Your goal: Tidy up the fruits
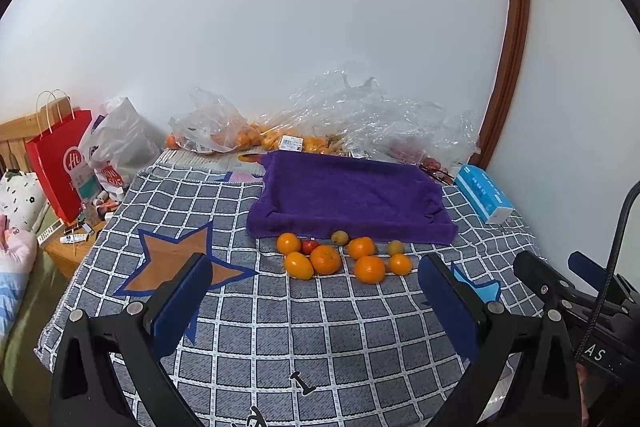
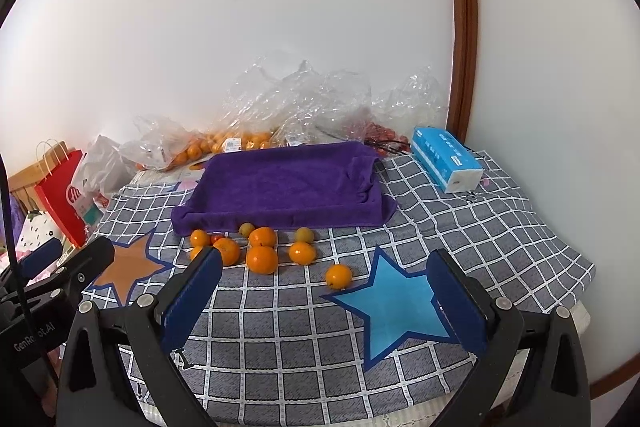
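Note:
Several oranges (image 1: pixel 325 259) lie in a loose cluster on the checked cloth, just in front of a purple towel-lined tray (image 1: pixel 348 195). A small red tomato (image 1: pixel 308 247) and two small yellow-green fruits (image 1: pixel 339 237) sit among them. In the right wrist view the same cluster (image 2: pixel 261 259) shows, with one orange (image 2: pixel 338 275) apart by the blue star (image 2: pixel 400 307). The tray (image 2: pixel 280 183) holds no fruit. My left gripper (image 1: pixel 316 261) is open, short of the cluster. My right gripper (image 2: pixel 325 254) is open too, nothing between its fingers.
Clear plastic bags (image 1: pixel 240 135) with more oranges lie against the back wall. A blue tissue box (image 2: pixel 444 159) lies right of the tray. A red paper bag (image 1: pixel 60 163) stands off the table's left edge. A brown star (image 1: pixel 176 259) marks the cloth at left.

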A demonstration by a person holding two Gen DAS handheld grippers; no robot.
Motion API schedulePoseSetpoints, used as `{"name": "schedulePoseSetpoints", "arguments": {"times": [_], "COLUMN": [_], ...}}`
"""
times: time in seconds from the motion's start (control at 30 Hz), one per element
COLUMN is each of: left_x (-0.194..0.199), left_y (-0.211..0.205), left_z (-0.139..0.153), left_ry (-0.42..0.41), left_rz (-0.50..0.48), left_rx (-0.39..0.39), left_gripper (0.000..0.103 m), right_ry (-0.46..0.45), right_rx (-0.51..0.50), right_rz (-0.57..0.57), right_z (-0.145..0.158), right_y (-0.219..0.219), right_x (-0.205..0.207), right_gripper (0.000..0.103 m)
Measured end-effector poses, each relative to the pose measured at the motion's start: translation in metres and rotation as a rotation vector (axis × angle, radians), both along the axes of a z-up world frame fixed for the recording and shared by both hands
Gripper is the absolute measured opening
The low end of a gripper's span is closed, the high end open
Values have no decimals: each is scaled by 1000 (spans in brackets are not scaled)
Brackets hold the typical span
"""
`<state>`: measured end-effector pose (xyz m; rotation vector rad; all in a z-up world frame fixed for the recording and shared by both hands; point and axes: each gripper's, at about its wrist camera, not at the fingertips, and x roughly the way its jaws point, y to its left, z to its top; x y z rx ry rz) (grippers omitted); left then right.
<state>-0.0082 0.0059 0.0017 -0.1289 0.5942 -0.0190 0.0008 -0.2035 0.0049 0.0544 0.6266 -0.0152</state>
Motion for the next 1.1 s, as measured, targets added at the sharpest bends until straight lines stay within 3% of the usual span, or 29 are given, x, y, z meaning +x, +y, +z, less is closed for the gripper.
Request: {"name": "schedulePoseSetpoints", "arguments": {"times": [1.1], "left_x": [5], "left_y": [0], "left_z": [-3], "left_ry": [3], "left_rz": [17], "left_rx": [19], "left_gripper": [103], "right_ry": [13], "right_rx": [10], "right_rz": [-5], "right_z": [-7], "right_y": [-1], "right_x": [6], "right_gripper": [101]}}
